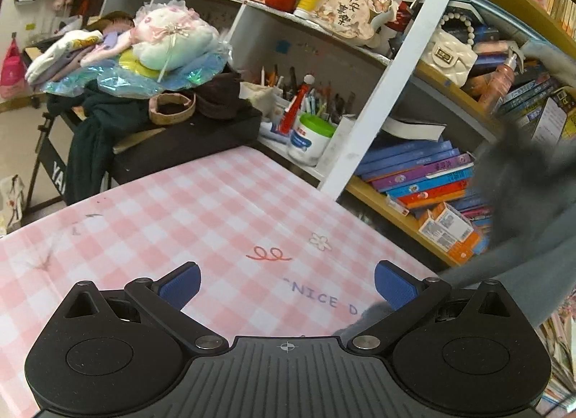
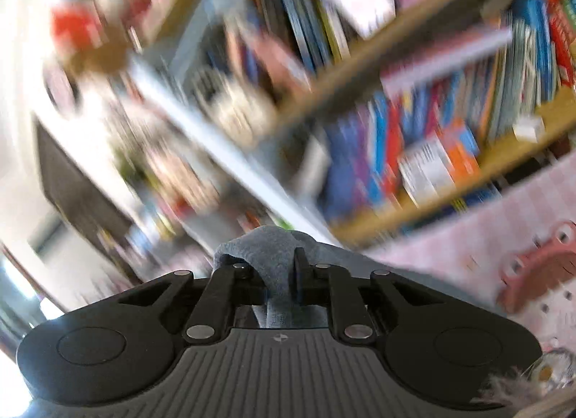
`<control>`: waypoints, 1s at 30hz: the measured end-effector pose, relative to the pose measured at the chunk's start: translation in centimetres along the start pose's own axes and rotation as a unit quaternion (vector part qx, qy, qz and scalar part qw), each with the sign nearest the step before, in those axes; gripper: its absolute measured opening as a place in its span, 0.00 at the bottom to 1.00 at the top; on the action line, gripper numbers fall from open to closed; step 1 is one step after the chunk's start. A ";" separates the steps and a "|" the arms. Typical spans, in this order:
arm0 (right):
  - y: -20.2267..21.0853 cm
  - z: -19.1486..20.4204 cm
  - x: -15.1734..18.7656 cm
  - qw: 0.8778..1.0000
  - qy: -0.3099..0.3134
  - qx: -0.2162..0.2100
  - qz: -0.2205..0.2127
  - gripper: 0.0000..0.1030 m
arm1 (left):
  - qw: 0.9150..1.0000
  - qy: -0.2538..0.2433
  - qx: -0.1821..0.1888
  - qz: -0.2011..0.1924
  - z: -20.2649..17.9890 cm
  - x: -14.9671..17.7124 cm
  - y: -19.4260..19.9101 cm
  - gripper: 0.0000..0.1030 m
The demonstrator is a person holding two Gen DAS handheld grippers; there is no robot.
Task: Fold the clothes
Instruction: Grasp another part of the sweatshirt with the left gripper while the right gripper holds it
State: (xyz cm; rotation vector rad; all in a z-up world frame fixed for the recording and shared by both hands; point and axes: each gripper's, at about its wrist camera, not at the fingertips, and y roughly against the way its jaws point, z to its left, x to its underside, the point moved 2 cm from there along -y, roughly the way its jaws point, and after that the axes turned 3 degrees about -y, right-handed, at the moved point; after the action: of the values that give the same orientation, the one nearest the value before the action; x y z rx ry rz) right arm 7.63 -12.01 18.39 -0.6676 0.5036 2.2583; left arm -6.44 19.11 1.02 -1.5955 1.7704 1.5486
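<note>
Pinching a fold of grey-blue cloth (image 2: 275,259), the right gripper (image 2: 273,266) has its two black fingers (image 2: 299,274) drawn nearly together, with the fabric squeezed between the pads. Cloth bunches up over the fingertips, drapes across the left finger and runs back down through the gap toward the gripper body. More of it trails off to the right of the fingers as a grey band. Everything beyond the fingers in this view is heavily blurred; only slanted rows of books (image 2: 450,151) on wooden shelving can be made out.

The left gripper (image 1: 287,288) stands with its fingers spread wide, blue pads (image 1: 394,290) facing each other, nothing between them. Beneath and ahead of these fingers lies the pink checked tablecloth (image 1: 201,202), bare in the gap. The same grey garment (image 1: 522,202) hangs to the right of the left gripper, dark and blurred, rising well above the right fingertip. A lower edge of it lies just beside, and partly behind, the right finger's linkage, outside the gap. Whether cloth touches that finger cannot be told. Ahead of the fingers stands a white jar with a green lid (image 1: 311,140)
</note>
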 end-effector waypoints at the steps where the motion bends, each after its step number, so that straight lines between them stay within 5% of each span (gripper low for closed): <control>1: 1.8 0.2 -0.9 0.999 -0.005 -0.007 -0.032 0.11 | 1.000 -0.004 0.006 0.003 0.0 -0.1 -0.1 1.00; 4: 7.7 -1.4 -2.1 0.992 -0.008 0.041 -0.117 0.11 | 0.999 -0.021 0.030 0.018 -0.2 -0.1 -0.8 1.00; 7: 13.4 -5.5 -1.1 0.972 -0.007 0.159 -0.172 0.11 | 0.995 -0.048 0.070 0.054 -1.0 0.6 -2.1 1.00; 10: 17.2 -11.3 2.0 0.933 -0.024 0.328 -0.146 0.11 | 0.986 -0.077 0.107 0.104 -2.4 1.7 -3.4 0.99; 14: 21.0 -18.1 7.1 0.877 -0.119 0.452 -0.110 0.11 | 0.970 -0.108 0.160 0.146 -4.9 2.9 -4.5 0.99; 22: 23.5 -19.1 10.2 0.855 -0.119 0.488 -0.130 0.17 | 0.945 -0.174 0.207 0.184 -8.4 4.6 -5.0 0.96; 30: 23.6 -17.9 11.3 0.831 -0.076 0.536 -0.126 0.39 | 0.951 -0.154 0.178 0.200 -6.3 3.6 -5.2 0.96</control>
State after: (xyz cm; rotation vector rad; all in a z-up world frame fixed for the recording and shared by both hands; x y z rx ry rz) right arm -10.91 -31.22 1.23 0.0454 1.3459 1.4079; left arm -0.62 12.99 -2.05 -0.8121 2.1208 1.4268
